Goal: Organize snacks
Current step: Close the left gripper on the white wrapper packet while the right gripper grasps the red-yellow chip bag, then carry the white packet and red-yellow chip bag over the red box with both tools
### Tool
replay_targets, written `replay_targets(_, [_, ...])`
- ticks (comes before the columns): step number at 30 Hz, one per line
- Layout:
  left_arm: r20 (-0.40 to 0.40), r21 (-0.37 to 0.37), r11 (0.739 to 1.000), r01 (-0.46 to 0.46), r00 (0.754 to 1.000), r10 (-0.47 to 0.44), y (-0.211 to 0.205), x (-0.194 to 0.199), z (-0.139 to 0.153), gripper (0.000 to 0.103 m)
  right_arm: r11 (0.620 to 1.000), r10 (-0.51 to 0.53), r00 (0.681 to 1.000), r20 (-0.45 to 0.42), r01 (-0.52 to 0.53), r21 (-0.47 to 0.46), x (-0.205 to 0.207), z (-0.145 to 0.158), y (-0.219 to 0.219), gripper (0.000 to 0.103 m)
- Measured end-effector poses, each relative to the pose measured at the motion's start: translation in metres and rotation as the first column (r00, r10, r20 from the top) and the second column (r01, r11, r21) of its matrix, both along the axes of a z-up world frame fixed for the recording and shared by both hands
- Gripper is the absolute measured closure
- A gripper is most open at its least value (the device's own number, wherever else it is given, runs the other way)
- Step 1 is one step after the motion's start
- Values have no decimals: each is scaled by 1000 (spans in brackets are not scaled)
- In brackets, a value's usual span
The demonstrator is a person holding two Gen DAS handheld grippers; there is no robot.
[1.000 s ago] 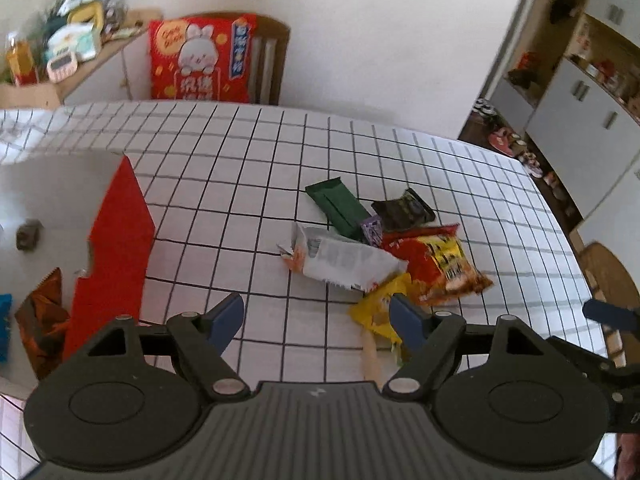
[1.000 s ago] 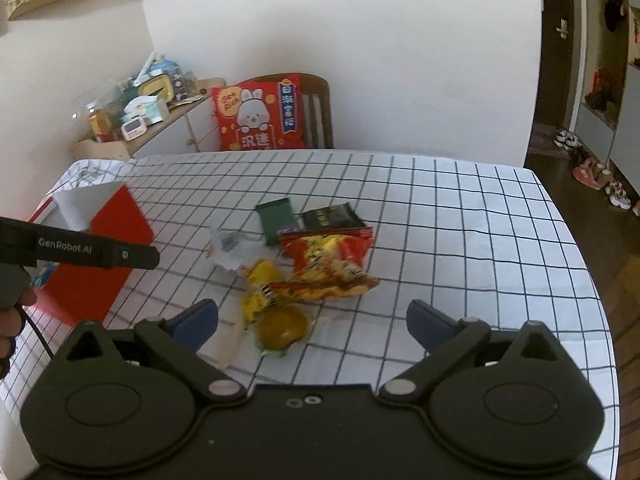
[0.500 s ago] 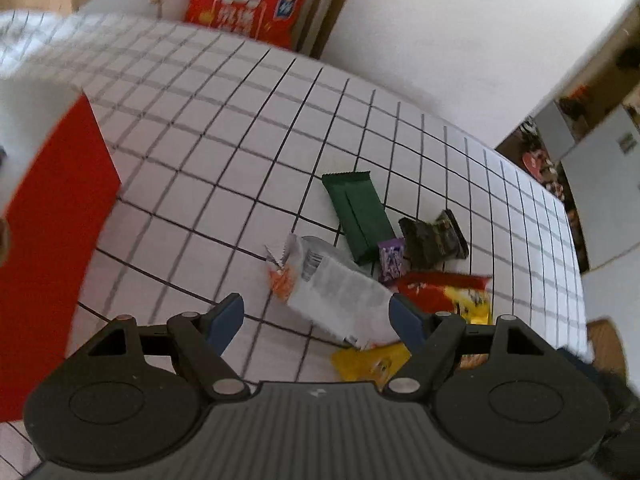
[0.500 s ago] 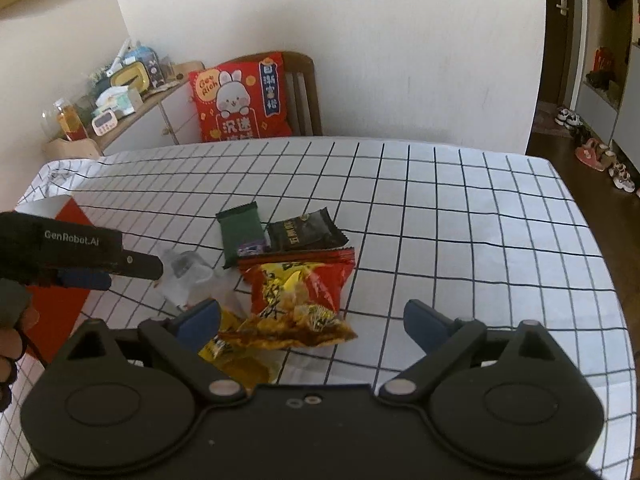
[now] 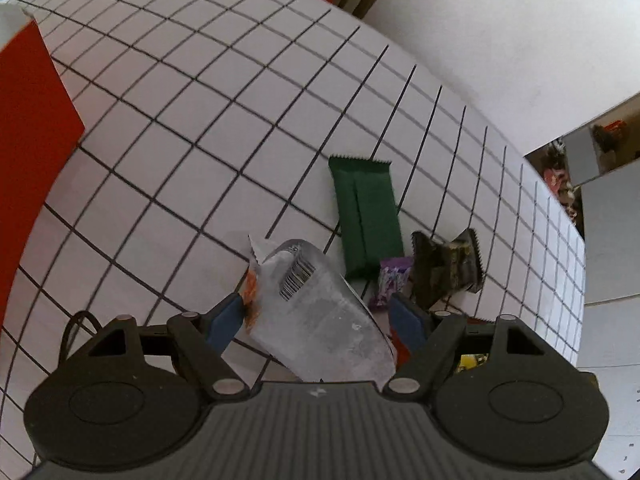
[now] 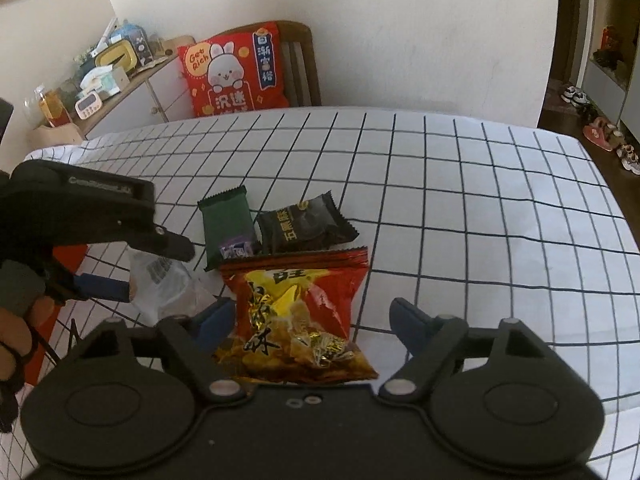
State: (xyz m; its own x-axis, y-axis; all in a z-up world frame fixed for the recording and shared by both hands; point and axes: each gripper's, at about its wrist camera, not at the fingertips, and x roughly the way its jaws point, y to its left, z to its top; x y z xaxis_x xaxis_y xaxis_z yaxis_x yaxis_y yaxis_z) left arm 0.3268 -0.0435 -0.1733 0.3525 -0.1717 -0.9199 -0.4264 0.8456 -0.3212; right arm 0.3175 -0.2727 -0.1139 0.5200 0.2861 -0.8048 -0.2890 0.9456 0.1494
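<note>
A pile of snacks lies on the checked tablecloth (image 5: 180, 128). A silver packet (image 5: 320, 312) with a barcode lies flat on the table between the fingers of my left gripper (image 5: 318, 314). Its jaws stand wide around it, and the left pad is at the packet's orange edge. My right gripper (image 6: 308, 312) straddles a red and yellow chips bag (image 6: 296, 304). Its jaws are closing, with the right finger clear of the bag. A green packet (image 5: 366, 216), a black packet (image 5: 444, 268) and a small purple candy (image 5: 390, 282) lie just beyond.
A red box (image 5: 28, 140) stands at the table's left side. A yellow packet (image 5: 472, 360) peeks out under my left gripper's right finger. Behind the table are a chair with a red rabbit cushion (image 6: 236, 72) and a cluttered side cabinet (image 6: 104, 76).
Both grippers came down and in over the snack pile. The silver packet now sits between the left fingers and the red bag between the right fingers, which have narrowed. The left view rolled.
</note>
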Motion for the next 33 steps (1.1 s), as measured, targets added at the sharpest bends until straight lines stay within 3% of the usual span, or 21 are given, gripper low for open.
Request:
replay_targets(9, [5,16,999,29,1000,-29,-3,0,-7,26,1000,5,1000,-13,-5,-12,-1,-12,6,36])
replay_targets(13, [8,42,998,43,999,-44,-5,-3,-4,35,1000,1,1000,-3,-1,-18,-2,-11,6,41])
replay_targets(20, [8,90,993,78,997,-79,-8,-10,0,50,999,-8,1000,19,9,-41,-9,-8,7,45])
replay_targets(33, [64,94,991,99,992,-105,6,-45,27,54,999,-17,998,60,18,-30,-32,18,2,47])
